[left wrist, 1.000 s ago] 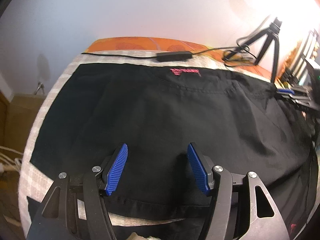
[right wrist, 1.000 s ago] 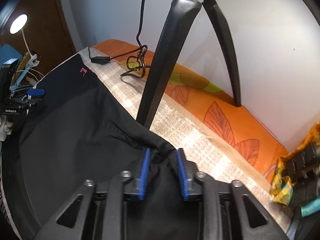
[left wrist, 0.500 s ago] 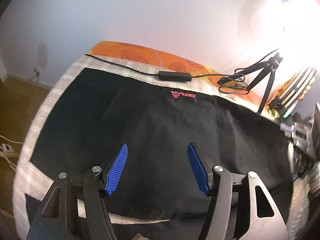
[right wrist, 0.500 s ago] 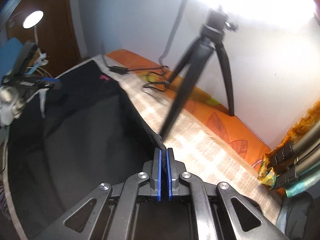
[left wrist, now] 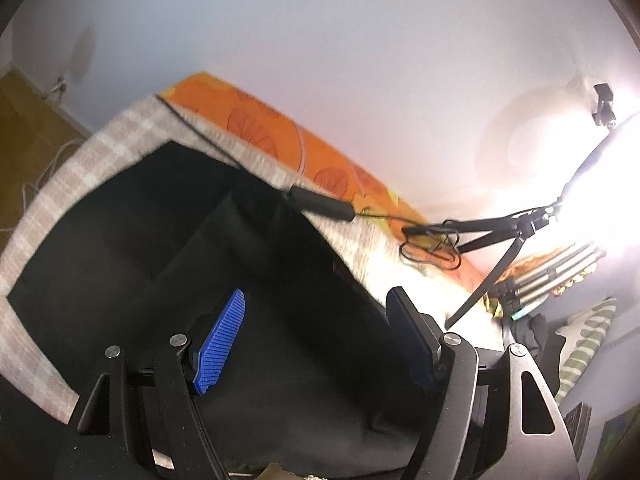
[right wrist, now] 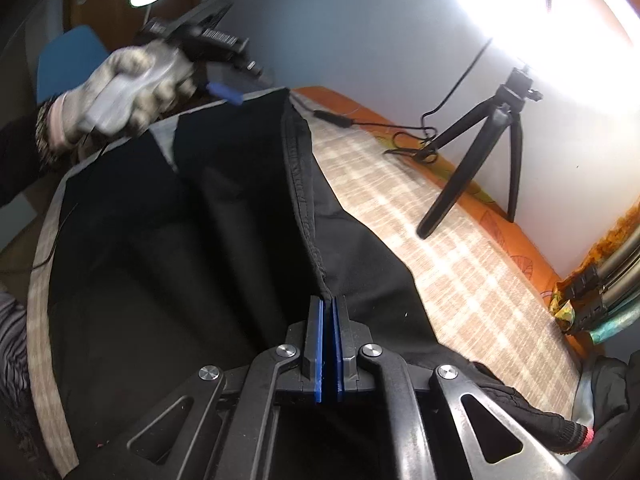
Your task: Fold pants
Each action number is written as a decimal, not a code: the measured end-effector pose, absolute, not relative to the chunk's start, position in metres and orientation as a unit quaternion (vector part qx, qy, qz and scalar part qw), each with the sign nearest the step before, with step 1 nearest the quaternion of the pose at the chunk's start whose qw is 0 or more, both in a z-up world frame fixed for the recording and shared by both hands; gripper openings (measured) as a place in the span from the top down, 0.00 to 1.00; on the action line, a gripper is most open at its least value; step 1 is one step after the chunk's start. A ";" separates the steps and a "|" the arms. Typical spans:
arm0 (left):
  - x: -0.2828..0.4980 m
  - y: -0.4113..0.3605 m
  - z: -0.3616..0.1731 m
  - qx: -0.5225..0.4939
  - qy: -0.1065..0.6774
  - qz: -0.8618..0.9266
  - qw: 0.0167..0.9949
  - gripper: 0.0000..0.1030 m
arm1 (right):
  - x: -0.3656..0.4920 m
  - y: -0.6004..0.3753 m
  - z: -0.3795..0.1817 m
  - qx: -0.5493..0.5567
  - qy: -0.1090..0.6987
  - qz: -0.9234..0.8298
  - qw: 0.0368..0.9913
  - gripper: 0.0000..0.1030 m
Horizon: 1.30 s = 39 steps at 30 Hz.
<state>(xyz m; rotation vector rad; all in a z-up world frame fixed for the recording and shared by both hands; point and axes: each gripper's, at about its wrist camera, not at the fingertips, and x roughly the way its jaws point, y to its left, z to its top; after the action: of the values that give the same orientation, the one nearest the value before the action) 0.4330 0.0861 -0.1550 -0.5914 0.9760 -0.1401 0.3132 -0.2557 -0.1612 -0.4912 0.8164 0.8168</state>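
Note:
Black pants (left wrist: 192,248) lie on a beige checked cloth over the bed. In the right wrist view my right gripper (right wrist: 327,308) is shut on the pants' waistband edge (right wrist: 304,200) and holds it lifted, so the fabric (right wrist: 160,240) hangs down to the bed. My left gripper (left wrist: 316,320) is open, its blue pads wide apart above the pants, holding nothing. It also shows in the right wrist view (right wrist: 208,40), held by a gloved hand (right wrist: 128,88) at the far end of the raised edge.
A black tripod (right wrist: 480,152) stands on the beige cloth (right wrist: 440,248) at the right, with a black cable and adapter (left wrist: 324,204) beside it. An orange sheet (left wrist: 280,128) runs along the wall. Dark clothing and bundled items (right wrist: 592,296) lie at the far right.
My right gripper closed on the pants' edge and lifted it up and across. My left gripper rose and swung right, staying open.

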 end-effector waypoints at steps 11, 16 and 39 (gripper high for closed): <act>0.467 0.077 -0.178 -0.292 0.497 -0.010 0.817 0.36 | 0.284 -0.255 -0.168 -0.255 0.379 0.395 0.797 0.98; 0.463 0.074 -0.195 -0.270 0.510 0.010 0.817 0.86 | 0.287 -0.259 -0.168 -0.241 0.378 0.397 0.801 0.98; 0.441 0.079 -0.176 -0.221 0.480 0.001 0.849 0.94 | 0.279 -0.270 -0.185 -0.375 0.389 0.349 0.765 0.50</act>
<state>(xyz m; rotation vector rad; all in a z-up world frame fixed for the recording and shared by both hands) 0.4413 0.0792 -0.1764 -0.4654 1.0118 0.0014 0.2791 -0.2699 -0.1851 -0.8151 0.8457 0.7594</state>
